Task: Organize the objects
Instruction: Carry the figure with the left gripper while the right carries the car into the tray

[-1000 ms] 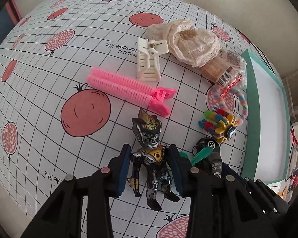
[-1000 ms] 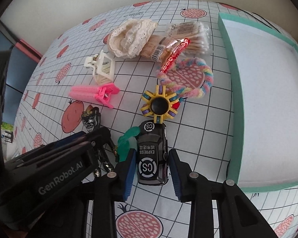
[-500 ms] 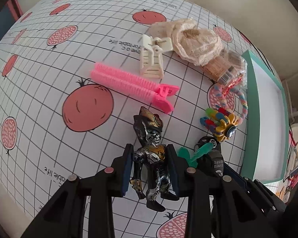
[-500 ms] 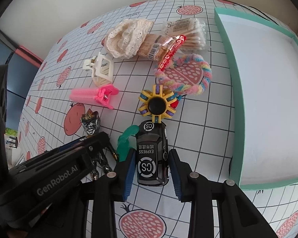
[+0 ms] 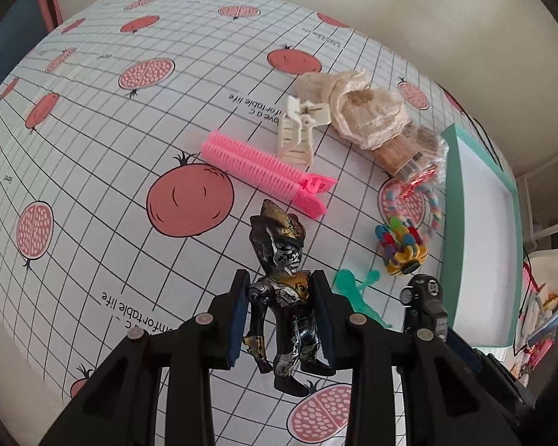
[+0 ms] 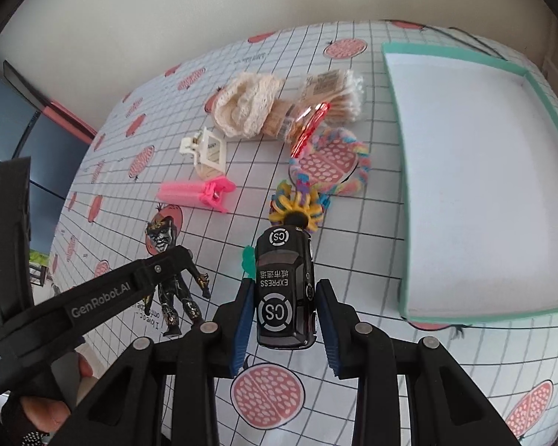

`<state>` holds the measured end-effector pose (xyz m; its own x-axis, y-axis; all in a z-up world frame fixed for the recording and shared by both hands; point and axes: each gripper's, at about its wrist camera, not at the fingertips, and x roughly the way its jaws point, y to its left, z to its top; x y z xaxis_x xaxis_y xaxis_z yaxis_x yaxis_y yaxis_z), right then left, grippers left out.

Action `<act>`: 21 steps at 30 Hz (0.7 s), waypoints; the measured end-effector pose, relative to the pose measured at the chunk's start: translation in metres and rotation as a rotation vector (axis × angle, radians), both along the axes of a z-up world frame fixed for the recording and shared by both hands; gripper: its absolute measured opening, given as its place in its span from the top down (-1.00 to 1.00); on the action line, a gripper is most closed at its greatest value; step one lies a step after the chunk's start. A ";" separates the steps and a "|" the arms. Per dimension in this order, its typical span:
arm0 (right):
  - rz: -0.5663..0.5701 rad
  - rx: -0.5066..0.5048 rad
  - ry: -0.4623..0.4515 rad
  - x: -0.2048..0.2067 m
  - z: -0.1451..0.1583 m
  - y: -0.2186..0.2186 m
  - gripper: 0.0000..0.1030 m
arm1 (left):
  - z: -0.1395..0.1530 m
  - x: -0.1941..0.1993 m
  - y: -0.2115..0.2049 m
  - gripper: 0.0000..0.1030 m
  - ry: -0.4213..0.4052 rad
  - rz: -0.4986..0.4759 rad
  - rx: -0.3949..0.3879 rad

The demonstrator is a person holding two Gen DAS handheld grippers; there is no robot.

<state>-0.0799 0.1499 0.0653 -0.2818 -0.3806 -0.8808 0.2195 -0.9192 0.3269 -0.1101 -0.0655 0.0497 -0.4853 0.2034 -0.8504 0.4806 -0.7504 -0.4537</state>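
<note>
Grid-patterned tablecloth (image 5: 104,193) with pomegranate prints is covering the table, pale wall behind. My left gripper (image 5: 282,319) is clamping both blue pads on the torso of a black-and-gold armoured toy figure (image 5: 284,297), head pointing away from me. My right gripper (image 6: 284,321) is closing around a black toy car (image 6: 283,290) marked "CS EXPRESS"; pads look snug, contact uncertain. A green plastic piece (image 5: 355,293) is lying between the two toys. Further out: yellow multicoloured spinner toy (image 6: 297,210), rainbow rope ring (image 6: 334,171), pink hair clip (image 5: 264,169), cream claw clip (image 5: 297,133), lace fabric (image 5: 361,111), cotton-swab packet (image 6: 331,91). Teal-rimmed tray (image 6: 401,171) is sitting at right.
</note>
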 end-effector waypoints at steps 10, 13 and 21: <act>-0.102 -0.021 0.091 -0.005 0.020 0.053 0.31 | 0.037 0.001 0.036 0.33 0.135 -0.010 -0.040; -0.175 -0.032 0.129 -0.008 0.025 0.080 0.32 | 0.048 -0.004 0.045 0.33 0.184 -0.021 -0.033; -0.331 -0.037 0.225 -0.017 0.036 0.145 0.32 | 0.076 -0.029 0.083 0.33 0.282 -0.073 -0.020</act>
